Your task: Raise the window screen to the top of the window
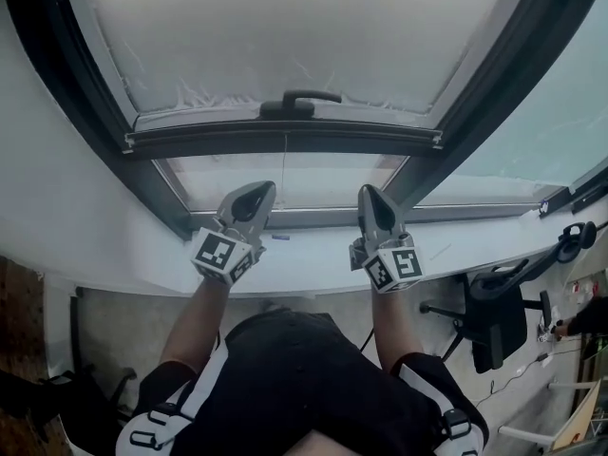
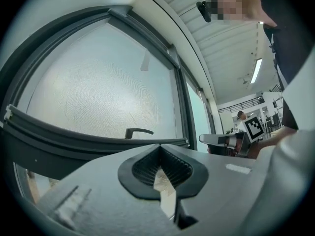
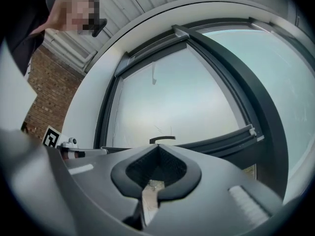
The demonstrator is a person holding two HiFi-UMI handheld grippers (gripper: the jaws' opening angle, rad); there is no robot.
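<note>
The window screen (image 1: 304, 27) fills most of the window. Its bottom rail (image 1: 285, 141), which carries a dark handle (image 1: 299, 103), sits a little above the lower frame, with a strip of bare glass beneath. The left gripper (image 1: 251, 199) and right gripper (image 1: 373, 207) hover over the sill (image 1: 304, 259), below the rail and not touching it, both jaws clenched on nothing.

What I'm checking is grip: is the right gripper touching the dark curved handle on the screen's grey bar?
Apart. The head view shows the shut right gripper below the handle, with the grey bar lying between them.
</note>
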